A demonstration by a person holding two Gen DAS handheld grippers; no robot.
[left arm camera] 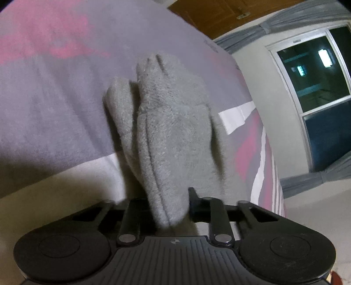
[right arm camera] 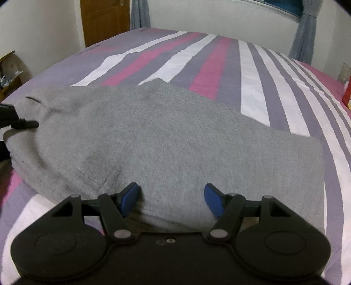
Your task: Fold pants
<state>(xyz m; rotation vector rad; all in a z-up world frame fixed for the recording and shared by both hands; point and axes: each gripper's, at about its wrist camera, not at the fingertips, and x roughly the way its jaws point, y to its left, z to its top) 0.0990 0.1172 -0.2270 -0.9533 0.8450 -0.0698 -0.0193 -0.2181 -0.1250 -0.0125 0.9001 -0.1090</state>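
A: Grey pants point(right arm camera: 166, 140) lie lengthwise across the striped bed point(right arm camera: 258, 72), left gripper point(left arm camera: 175, 208) jaws clamped on a bunched end.

B: Right gripper point(right arm camera: 171, 197) jaws stand apart astride the near edge; wooden door point(right arm camera: 105, 19) beyond the bed.

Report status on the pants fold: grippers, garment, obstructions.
Left gripper shut on a bunched edge of the grey pants. Right gripper open, blue pads astride the near edge. Pants lie on the striped bedspread. Nothing in the way.
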